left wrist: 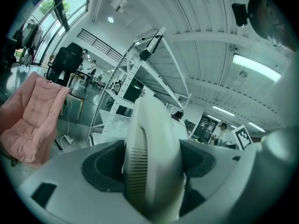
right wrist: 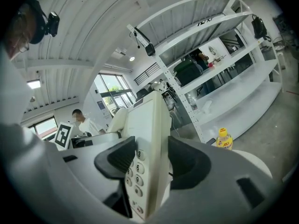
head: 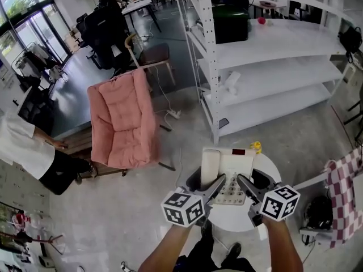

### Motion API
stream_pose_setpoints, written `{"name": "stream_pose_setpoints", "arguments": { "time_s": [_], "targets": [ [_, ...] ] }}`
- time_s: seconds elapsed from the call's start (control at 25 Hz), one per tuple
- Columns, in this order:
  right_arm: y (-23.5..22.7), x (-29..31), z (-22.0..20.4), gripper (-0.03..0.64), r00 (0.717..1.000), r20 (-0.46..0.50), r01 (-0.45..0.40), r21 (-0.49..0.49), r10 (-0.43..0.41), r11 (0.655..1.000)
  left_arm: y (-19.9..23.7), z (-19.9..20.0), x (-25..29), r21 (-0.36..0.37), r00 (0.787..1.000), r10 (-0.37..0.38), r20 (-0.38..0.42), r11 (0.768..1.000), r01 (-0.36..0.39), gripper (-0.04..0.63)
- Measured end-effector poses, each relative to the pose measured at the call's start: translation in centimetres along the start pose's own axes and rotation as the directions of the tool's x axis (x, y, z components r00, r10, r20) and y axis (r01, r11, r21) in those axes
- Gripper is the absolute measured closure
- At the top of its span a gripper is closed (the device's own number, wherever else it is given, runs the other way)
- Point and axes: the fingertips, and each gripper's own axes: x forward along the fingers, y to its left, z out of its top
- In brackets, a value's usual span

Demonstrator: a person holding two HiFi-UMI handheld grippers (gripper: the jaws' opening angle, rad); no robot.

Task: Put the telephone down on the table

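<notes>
The left gripper (head: 217, 183) pinches the telephone (head: 239, 161) by its handset (head: 210, 166) at 7 o'clock, the right gripper (head: 245, 183) clamps its keypad (head: 232, 192) edge at 5 o'clock, over the table (head: 274, 171).

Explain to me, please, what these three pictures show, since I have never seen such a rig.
No robot: a person holds a gripper in each hand. The head view looks down from a camera on the person's head, onto the left gripper and the right gripper. The other two pictures come from cameras riding on each gripper, looking along its jaws. Both grippers are shut on a white telephone: the left on its handset side, the right on its keypad edge. Below is a round white table, a small yellow bottle by its far edge.
</notes>
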Motion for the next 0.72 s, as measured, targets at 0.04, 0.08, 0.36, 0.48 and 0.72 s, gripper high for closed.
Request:
{"name": "stream_pose_setpoints", "arguments": {
  "time_s": [0.04,0.08,0.36,0.48,0.72],
  "targets": [
    [-0.3,0.4,-0.2,0.411,1.0,-0.005,0.002,0.005,-0.002,1.0,0.4,-0.3,0.3,-0.005,1.0,0.001,-0.006,1.0,-0.001,0.25],
    [-0.6,0.7,-0.4,0.411,1.0,-0.008,0.004,0.01,-0.003,1.0,0.8,-0.5,0.6,-0.012,1.0,0.003,-0.012,1.0,-0.003,0.25],
    [-3.6,3.4,-2.7,0.411,0.999,-0.036,0.016,0.049,-0.014,0.999,3.9,-2.9,2.9,-0.049,0.998,0.018,-0.058,0.999,-0.02,0.25],
    [-4.7,4.5,-3.9,0.411,0.998,-0.052,0.026,0.068,-0.023,0.997,5.2,-4.2,3.8,-0.062,0.997,0.02,-0.08,0.998,-0.025,0.25],
    [-6.8,6.5,-6.3,0.411,0.996,-0.077,0.044,0.103,-0.036,0.994,7.8,-6.7,5.3,-0.091,0.992,0.025,-0.121,0.995,-0.036,0.25]
  ]
}}
